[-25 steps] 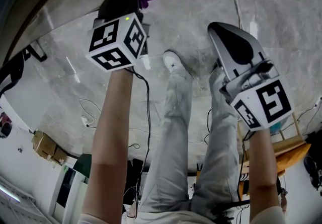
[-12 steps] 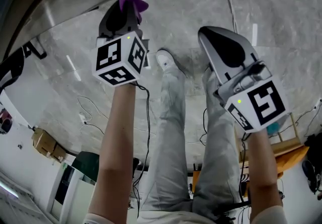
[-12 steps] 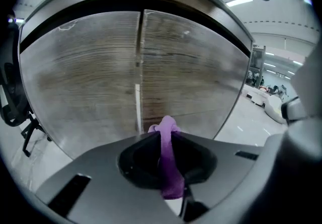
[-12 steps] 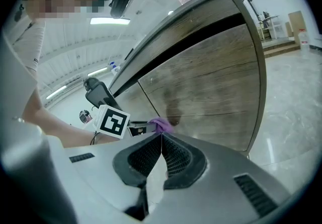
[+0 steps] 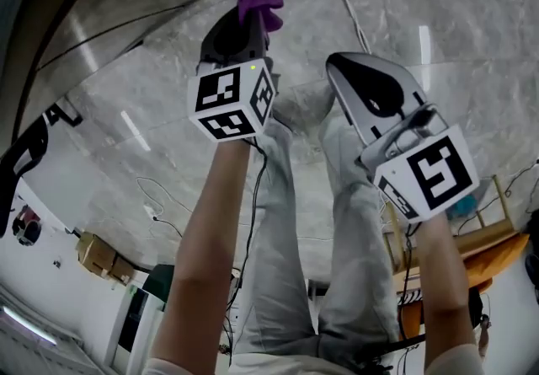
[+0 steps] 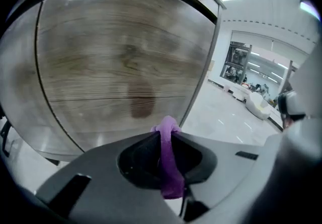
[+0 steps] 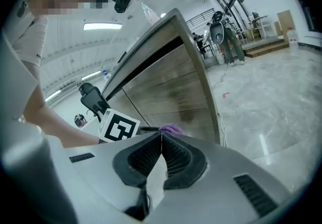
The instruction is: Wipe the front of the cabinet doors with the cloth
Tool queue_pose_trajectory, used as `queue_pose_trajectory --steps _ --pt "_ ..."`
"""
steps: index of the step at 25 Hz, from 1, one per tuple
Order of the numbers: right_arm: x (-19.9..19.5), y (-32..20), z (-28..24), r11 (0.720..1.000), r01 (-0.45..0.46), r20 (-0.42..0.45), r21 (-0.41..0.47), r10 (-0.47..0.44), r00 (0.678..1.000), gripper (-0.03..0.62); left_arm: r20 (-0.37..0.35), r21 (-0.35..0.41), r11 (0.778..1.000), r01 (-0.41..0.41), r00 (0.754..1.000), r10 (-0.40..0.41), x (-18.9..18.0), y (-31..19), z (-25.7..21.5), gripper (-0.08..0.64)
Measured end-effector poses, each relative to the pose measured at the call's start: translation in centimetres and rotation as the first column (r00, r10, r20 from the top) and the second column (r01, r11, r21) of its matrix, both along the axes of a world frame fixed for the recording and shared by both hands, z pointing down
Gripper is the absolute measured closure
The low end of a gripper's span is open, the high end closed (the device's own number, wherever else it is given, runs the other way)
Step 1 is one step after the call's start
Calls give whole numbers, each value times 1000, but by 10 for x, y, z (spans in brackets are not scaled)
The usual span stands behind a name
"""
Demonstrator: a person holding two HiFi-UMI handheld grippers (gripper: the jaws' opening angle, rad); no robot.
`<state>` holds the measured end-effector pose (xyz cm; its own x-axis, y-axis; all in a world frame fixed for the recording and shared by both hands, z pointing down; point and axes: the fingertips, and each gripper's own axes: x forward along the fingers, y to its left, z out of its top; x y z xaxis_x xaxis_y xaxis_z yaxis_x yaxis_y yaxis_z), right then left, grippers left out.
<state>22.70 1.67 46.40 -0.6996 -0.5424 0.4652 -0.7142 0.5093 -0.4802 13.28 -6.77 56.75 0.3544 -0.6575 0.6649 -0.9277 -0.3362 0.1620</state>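
The left gripper's [image 6: 163,136] jaws are clamping a small, soft purple cloth [image 6: 169,167]. They are gripping it by a bunched fold, so only a knob of fabric is poking out past the tips toward the grey-brown wood-grain cabinet door [image 6: 121,62]. The cloth is hanging just in front of that door, apparently not touching it, though the wide lens is making the gap hard to judge. The right gripper's [image 7: 161,136] jaws are pressing together on nothing, and it is standing farther back from the door than the left gripper.

The cloth is looking light, limp and easily crumpled. With so little of it protruding, the hard jaw tips are risking a scrape on the panel, so a grip nearer one edge would be leaving more fabric free to lead. A darker patch [image 6: 141,99] is showing on the door straight ahead of the cloth. The gripper body is hiding the door's lower edge, and the head view is cutting off most of the door at the top.
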Motion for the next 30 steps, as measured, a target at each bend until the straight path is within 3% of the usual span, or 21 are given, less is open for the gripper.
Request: queue_pose_trajectory --steps 7,15,21,30 --pt "65 0 25 998 -58 0 -21 58 998 564 -6 -53 995 -90 996 90 82 -31 41 512" --pt "99 -4 46 994 -106 -10 -34 106 994 564 41 -70 990 -119 992 123 111 -62 69 512" --pt "88 -11 51 993 -117 -17 -31 117 993 564 40 -81 994 -73 996 77 77 -67 73 512" --pt "11 -15 51 994 -98 -17 -54 97 995 564 71 -98 995 21 997 -14 -38 -70 72 512"
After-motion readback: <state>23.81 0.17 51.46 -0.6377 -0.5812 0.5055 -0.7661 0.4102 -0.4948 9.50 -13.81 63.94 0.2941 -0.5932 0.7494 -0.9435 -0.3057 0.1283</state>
